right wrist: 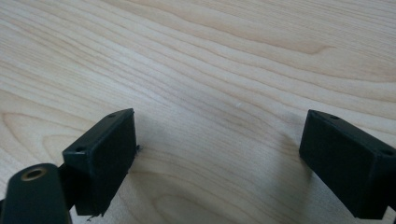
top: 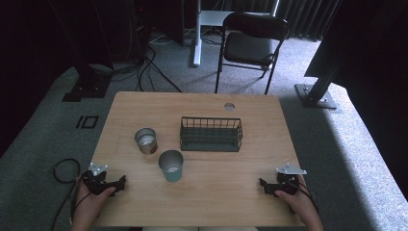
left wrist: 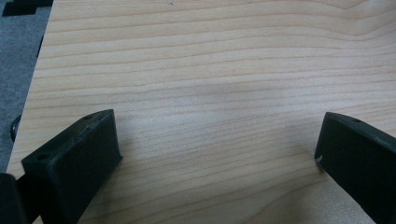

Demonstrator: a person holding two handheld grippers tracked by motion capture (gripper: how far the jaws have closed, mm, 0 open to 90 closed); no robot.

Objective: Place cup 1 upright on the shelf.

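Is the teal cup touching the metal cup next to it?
Apart. In the high view, a strip of bare table shows between the teal cup and the metal cup, which stands farther back and to the left.

Matt pale wood-grain surface (top: pixel 216 192), smooth. Shiny metal cup (top: pixel 146 140), teal cup (top: pixel 171 166) with metal-looking inside, dark wire basket (top: pixel 210 134), matt black plastic claws.

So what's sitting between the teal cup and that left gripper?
Nothing: in the high view only bare wooden table separates the left gripper from the teal cup. Its jaws stand open over bare wood.
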